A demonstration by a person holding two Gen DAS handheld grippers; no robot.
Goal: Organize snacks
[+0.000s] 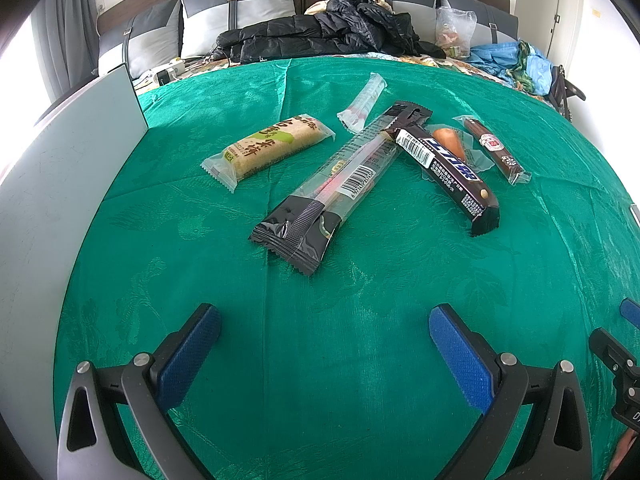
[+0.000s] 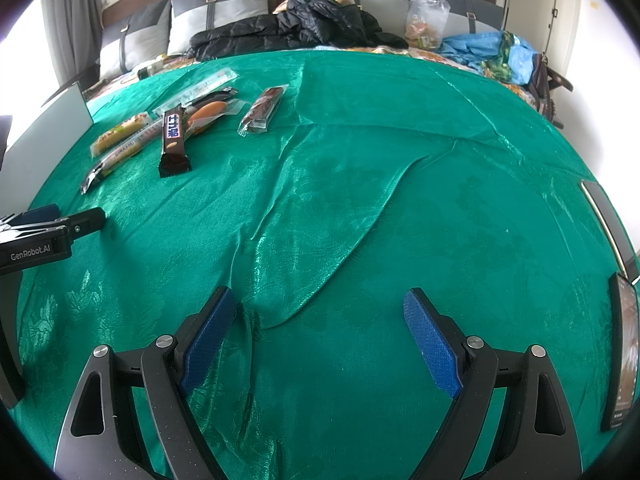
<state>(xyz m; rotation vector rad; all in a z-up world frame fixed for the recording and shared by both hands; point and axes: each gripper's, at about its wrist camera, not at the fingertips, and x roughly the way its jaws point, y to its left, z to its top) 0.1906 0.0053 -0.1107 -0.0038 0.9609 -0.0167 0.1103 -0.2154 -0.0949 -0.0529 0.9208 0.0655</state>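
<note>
Several wrapped snacks lie on a green cloth (image 1: 320,340). In the left wrist view I see a rice cake bar (image 1: 266,148), a long clear-and-black stick pack (image 1: 340,188), a dark chocolate bar (image 1: 448,164), an orange sausage (image 1: 450,142), a brown sausage stick (image 1: 494,148) and a clear tube pack (image 1: 362,102). My left gripper (image 1: 324,324) hovers open just short of the stick pack, holding nothing. My right gripper (image 2: 316,308) is open over wrinkled bare cloth (image 2: 360,220), far right of the snacks; the chocolate bar (image 2: 173,140) and brown sausage stick (image 2: 264,108) lie at its far left.
A pale flat board (image 1: 60,208) stands along the cloth's left edge. Behind the cloth are a black jacket (image 1: 320,36), grey pillows (image 1: 236,12), a clear plastic bag (image 1: 454,32) and blue fabric (image 1: 508,60). Dark flat devices (image 2: 622,340) lie at the right edge.
</note>
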